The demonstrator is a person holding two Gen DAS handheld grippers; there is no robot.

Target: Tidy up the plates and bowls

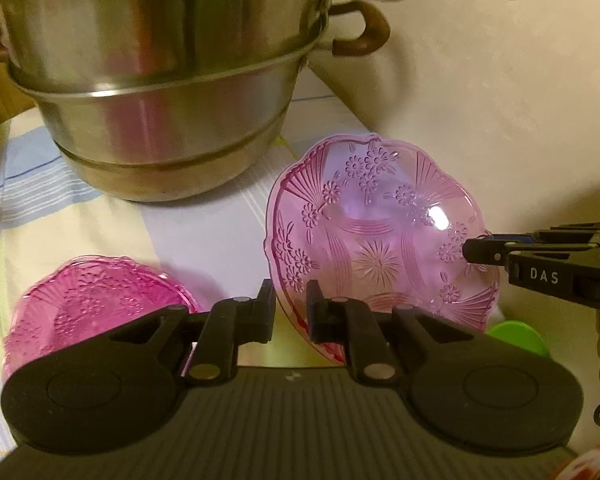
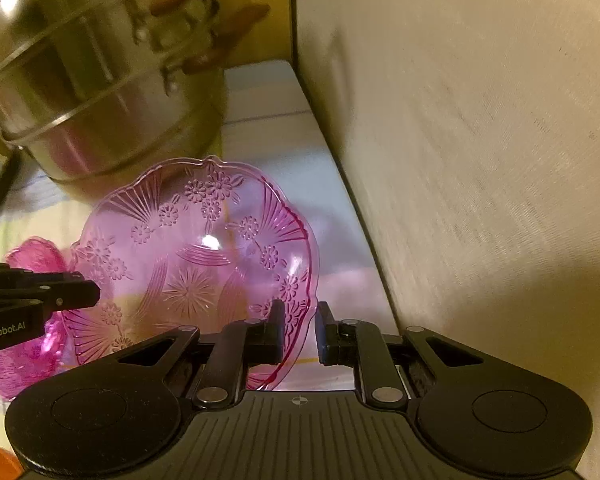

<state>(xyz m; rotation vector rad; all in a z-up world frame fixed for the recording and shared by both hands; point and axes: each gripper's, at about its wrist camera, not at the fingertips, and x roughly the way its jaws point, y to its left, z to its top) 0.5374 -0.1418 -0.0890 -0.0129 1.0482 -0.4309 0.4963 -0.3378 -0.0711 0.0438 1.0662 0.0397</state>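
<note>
A clear pink glass bowl (image 1: 380, 240) with a pressed flower pattern hangs tilted above the table, its inside facing both cameras. My left gripper (image 1: 291, 314) is shut on its near left rim. My right gripper (image 2: 299, 330) is shut on the opposite rim, and its tip (image 1: 474, 250) shows at the bowl's right edge in the left wrist view. The same bowl (image 2: 192, 264) fills the middle of the right wrist view, where my left gripper (image 2: 94, 294) comes in from the left. A second, deeper pink bowl (image 1: 100, 304) (image 2: 28, 356) rests on the tablecloth to the left.
A tall stacked steel steamer pot (image 1: 160, 100) (image 2: 100, 100) with brown handles stands close behind the bowls. A pale wall (image 2: 480, 160) borders the table on the right. A green lid-like thing (image 1: 520, 336) lies under the lifted bowl's right side. The cloth (image 1: 60, 220) is striped.
</note>
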